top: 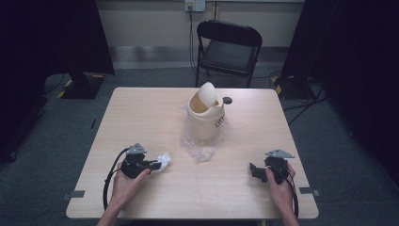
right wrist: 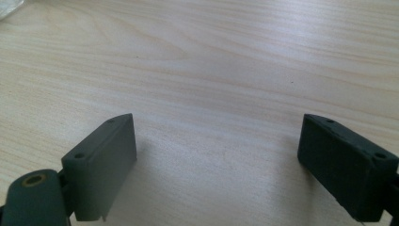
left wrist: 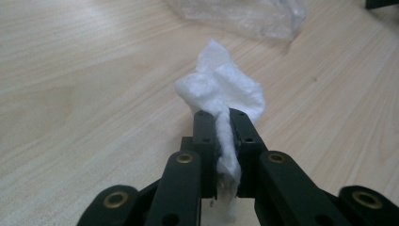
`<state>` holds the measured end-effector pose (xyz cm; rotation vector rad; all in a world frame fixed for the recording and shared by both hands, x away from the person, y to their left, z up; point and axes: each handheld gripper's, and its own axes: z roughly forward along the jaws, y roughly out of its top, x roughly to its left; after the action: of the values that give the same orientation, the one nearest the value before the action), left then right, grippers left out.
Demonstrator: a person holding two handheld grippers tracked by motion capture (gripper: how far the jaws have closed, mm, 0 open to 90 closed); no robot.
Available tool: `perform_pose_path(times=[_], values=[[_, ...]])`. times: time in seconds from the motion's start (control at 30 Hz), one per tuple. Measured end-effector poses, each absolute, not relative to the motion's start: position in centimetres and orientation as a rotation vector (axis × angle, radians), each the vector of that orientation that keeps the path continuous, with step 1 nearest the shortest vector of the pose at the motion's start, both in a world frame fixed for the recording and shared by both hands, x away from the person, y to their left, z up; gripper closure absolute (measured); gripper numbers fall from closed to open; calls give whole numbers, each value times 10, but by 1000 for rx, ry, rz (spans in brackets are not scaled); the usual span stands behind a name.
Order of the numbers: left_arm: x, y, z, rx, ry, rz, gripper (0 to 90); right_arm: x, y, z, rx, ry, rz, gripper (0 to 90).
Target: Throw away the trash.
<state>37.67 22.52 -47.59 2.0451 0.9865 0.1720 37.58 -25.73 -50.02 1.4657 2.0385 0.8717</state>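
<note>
The left gripper [left wrist: 221, 127] has its two black jaws pressed together on a crumpled white tissue [left wrist: 221, 94], which bunches out past the tips and also runs down between them. From above, that gripper [top: 157, 164] sits low over the near-left part of the table [top: 141, 117], held in the person's left hand [top: 124, 183], with the tissue [top: 164, 159] poking out toward the middle of the tabletop. A black cable loops from it back along the forearm.

Over on the near-right side, the right gripper [top: 254, 170] is in the person's right hand [top: 280, 186], close to the wood. Its own view shows the jaws spread wide apart with bare wood grain between them, nothing held [right wrist: 216, 160].

Further out, near the middle of the table, stands a small cream bin [top: 205, 117] with its swing lid [top: 208, 94] tipped up. A clear plastic bag [top: 200, 143] lies crumpled at its base on the near side, spreading toward the person; its edge also shows at the top of the left gripper view [left wrist: 244, 16]. A small dark round thing [top: 227, 100] lies just beside the bin on its far right; I can't tell what it is.

Beyond the table, a black folding chair [top: 229, 49] faces it
</note>
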Motion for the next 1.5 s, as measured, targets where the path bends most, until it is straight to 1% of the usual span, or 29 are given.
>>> perform_pose_path(times=[0.43, 0.6, 0.8, 1.03, 1.5], values=[[378, 230, -465, 1936, 970, 171, 833, 376, -257, -500, 1467, 2038, 871, 112], [382, 226, -457, 1974, 930, 211, 833, 376, -257, -500, 1467, 2039, 871, 112], [386, 224, -446, 1958, 904, 217, 832, 376, -257, -500, 1467, 2039, 871, 112], [399, 221, -433, 1898, 894, 212, 832, 376, -257, -500, 1467, 2038, 871, 112], [417, 211, -415, 1890, 861, 225, 831, 376, -257, -500, 1468, 2038, 872, 111]])
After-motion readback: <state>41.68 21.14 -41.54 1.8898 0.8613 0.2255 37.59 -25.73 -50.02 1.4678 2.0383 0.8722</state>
